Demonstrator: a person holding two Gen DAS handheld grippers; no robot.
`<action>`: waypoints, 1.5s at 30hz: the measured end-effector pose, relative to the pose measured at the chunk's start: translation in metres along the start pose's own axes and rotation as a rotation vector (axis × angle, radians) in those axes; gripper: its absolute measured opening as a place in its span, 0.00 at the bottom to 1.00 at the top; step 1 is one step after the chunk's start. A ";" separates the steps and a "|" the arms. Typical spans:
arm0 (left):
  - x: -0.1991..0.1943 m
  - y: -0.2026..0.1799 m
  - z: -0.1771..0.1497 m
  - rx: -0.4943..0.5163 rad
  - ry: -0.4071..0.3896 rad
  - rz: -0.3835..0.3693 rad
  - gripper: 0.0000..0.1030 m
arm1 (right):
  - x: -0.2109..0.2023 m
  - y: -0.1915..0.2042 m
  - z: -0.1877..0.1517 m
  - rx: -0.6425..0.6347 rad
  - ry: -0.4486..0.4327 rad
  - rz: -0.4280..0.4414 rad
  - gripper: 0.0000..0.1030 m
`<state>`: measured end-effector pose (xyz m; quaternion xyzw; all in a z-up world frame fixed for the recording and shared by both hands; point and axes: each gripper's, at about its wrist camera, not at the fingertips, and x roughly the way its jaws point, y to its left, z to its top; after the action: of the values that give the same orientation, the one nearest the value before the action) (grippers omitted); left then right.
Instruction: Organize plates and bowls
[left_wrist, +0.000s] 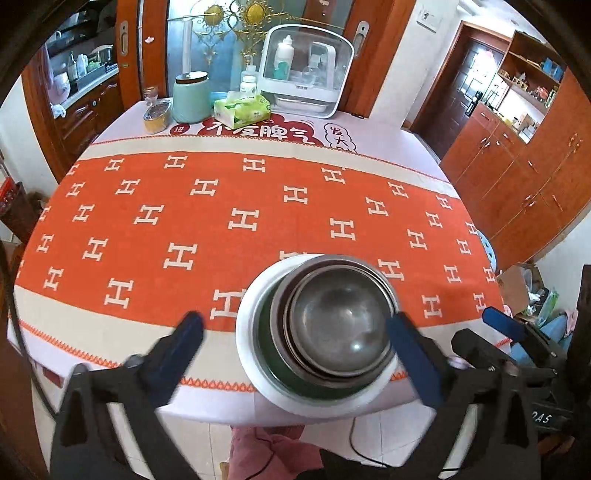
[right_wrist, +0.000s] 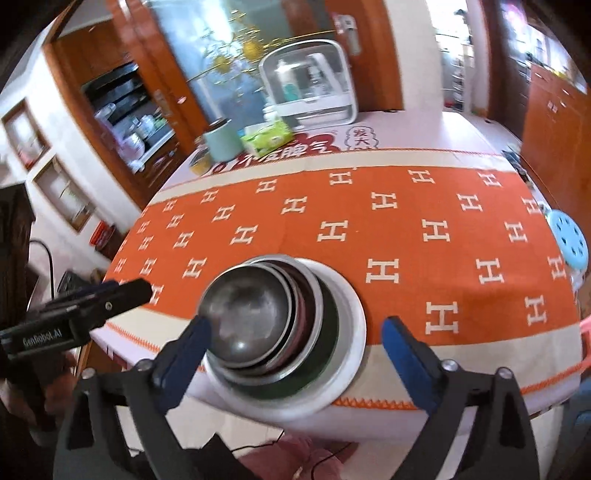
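Stacked near the front edge of the surface (left_wrist: 110, 343), draped in an orange cloth with cream H motifs (left_wrist: 243, 218): round stainless-steel bowls nested one inside another (left_wrist: 338, 314), seated in a dark green-lined bowl on a wide white plate (left_wrist: 251, 350). Left gripper (left_wrist: 295, 336) spread wide and released, blue-padded jaws standing either side of the stack, nothing between the pads pressing on anything. Right gripper (right_wrist: 297, 336) likewise released and empty, jaws apart with the stack showing between and beyond them. Task looking close to done, with bowls gathered onto the plate. Steel bowls probably light, stiff and slick, apt to slide or ring against each other if tilted; white plate likely ceramic, heavier, chippable, and overhanging close to the surface edge. Best hold, if the stack needs shifting, at the plate's bare rim from opposite sides, kept level, rather than by a thin steel lip. Further back, well apart: a mint-green canister (left_wrist: 190, 98), a green tissue pack (left_wrist: 242, 110) and a white clear-fronted cabinet (left_wrist: 306, 70).
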<state>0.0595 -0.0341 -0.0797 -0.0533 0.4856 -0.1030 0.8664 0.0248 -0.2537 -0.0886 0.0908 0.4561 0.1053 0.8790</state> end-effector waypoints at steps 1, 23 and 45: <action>-0.006 -0.003 -0.001 0.002 -0.002 -0.002 0.99 | -0.007 0.002 0.001 -0.016 0.010 -0.002 0.93; -0.066 -0.059 -0.049 -0.023 -0.149 0.183 0.99 | -0.078 0.009 -0.035 0.007 -0.084 -0.100 1.00; -0.078 -0.062 -0.043 0.055 -0.230 0.260 0.99 | -0.082 0.018 -0.034 0.029 -0.170 -0.143 1.00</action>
<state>-0.0245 -0.0758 -0.0257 0.0221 0.3829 0.0035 0.9235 -0.0506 -0.2559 -0.0393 0.0794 0.3869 0.0276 0.9183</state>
